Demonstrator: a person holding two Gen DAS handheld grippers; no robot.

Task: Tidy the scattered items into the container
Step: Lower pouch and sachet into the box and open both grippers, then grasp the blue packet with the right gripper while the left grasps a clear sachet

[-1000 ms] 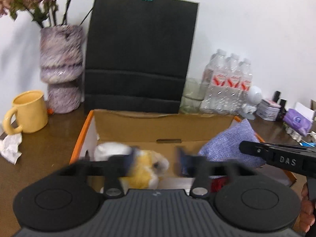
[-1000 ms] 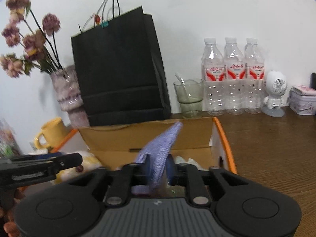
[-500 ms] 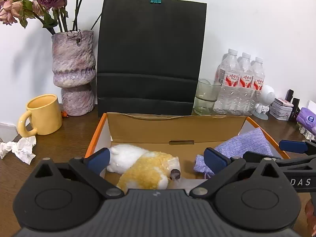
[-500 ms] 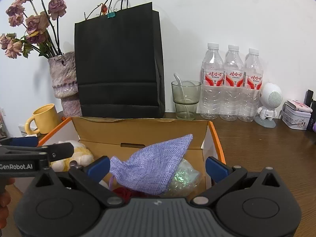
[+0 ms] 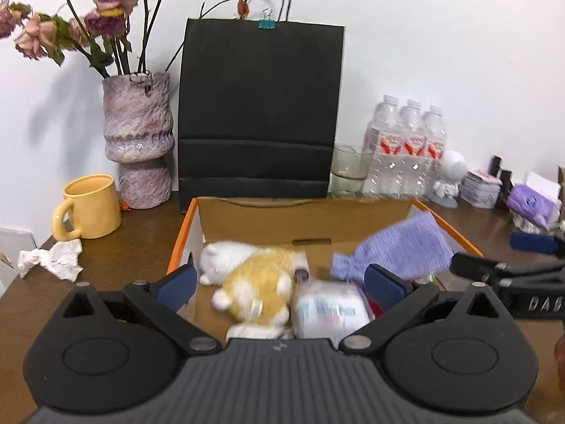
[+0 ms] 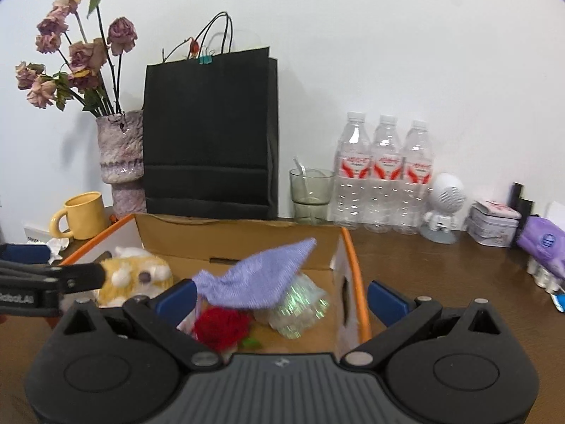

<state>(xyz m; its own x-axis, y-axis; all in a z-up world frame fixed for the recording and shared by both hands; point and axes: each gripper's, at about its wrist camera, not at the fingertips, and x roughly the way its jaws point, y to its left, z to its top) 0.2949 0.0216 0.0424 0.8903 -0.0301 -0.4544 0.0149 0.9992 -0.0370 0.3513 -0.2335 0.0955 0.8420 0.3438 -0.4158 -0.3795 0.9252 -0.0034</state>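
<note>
An open cardboard box (image 5: 303,219) (image 6: 243,240) with orange edges sits on the wooden table. Inside lie a yellow-and-white plush toy (image 5: 261,282) (image 6: 134,275), a purple woven pouch (image 5: 399,251) (image 6: 261,275), a white tissue pack (image 5: 328,311), a red rose (image 6: 222,328) and an iridescent wrapped item (image 6: 300,307). My left gripper (image 5: 280,284) is open and empty above the box's near left part. My right gripper (image 6: 280,296) is open and empty above the box's near right part, over the pouch.
Behind the box stand a black paper bag (image 5: 261,113), a vase of dried roses (image 5: 139,141), a glass cup (image 6: 310,190) and three water bottles (image 6: 385,176). A yellow mug (image 5: 88,208) and crumpled tissue (image 5: 53,259) lie left. A robot figurine (image 6: 441,208), tin and purple pack sit right.
Both grippers opened: the left let go of the plush toy, the right let go of the purple pouch, and both items now lie in the box. Both grippers have drawn back and up.
</note>
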